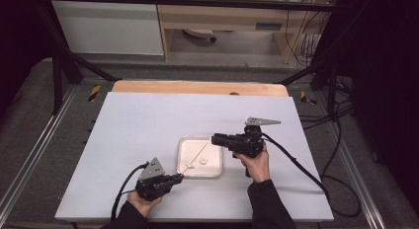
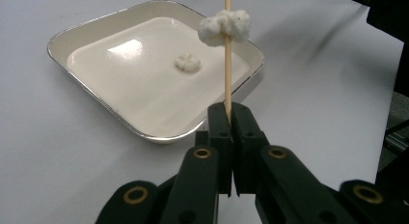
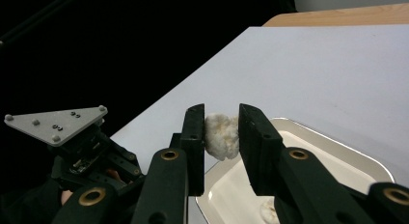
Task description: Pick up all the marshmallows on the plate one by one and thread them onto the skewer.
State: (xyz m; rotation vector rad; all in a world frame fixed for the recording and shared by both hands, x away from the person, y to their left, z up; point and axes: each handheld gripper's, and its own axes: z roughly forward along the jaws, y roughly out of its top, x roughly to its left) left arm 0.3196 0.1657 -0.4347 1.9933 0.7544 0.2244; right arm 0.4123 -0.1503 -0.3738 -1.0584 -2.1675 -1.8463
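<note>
My left gripper is shut on the lower end of a thin wooden skewer. A white fluffy lump is threaded on the skewer above the jaws. In the high view this gripper sits at the tray's near left corner, and the skewer slants over the white tray. My right gripper is shut on a second white lump, held above the tray's right side. A third white piece lies loose in the tray.
The tray stands near the middle of a white tabletop with a wooden strip along its far edge. A cable trails off to the right from my right gripper. Dark frame legs and shelving stand beyond the table.
</note>
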